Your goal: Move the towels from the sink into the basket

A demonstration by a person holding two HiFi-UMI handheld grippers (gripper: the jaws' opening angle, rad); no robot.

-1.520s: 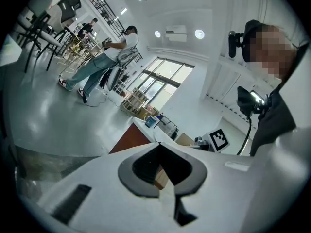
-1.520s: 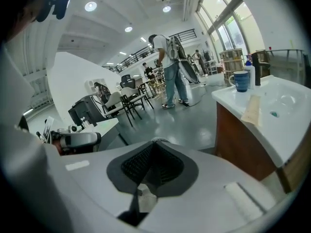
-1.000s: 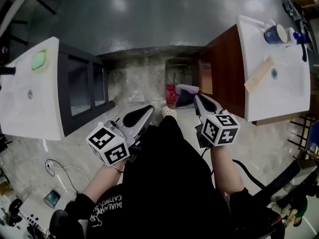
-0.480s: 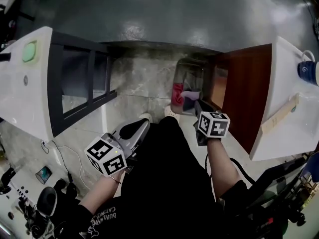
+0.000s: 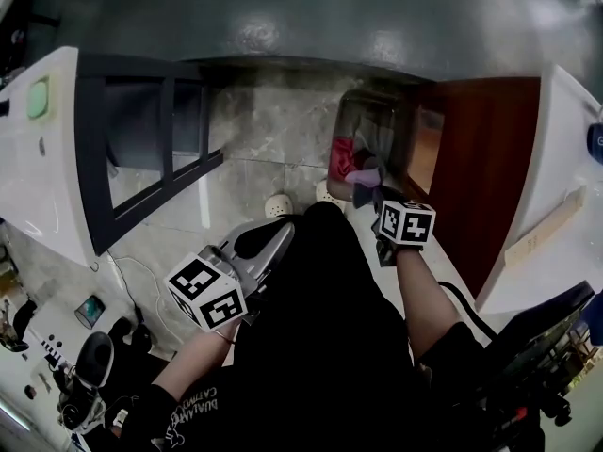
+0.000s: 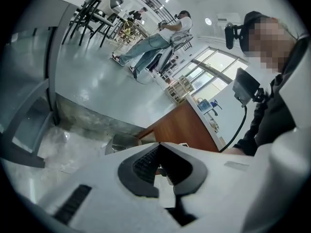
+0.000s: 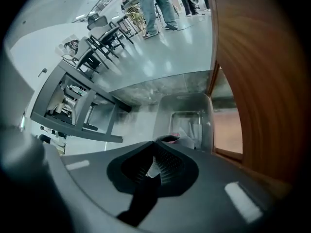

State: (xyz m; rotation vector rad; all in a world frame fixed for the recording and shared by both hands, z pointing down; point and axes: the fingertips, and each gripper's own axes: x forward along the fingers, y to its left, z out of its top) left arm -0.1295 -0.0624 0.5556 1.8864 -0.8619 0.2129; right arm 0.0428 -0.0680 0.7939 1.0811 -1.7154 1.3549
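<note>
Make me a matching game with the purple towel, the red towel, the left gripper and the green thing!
Things:
1. purple towel
2. red towel
3. left gripper
4. green pad

Places or states:
a. on the white counter
b. lying in the basket
c. pinched in the right gripper
d. shut, holding nothing

Pairs: 1-c, 2-b, 3-d, 4-a

Towels of soft cloth – basket smooth plastic-looking grey, cabinet side polished reddish wood.
</note>
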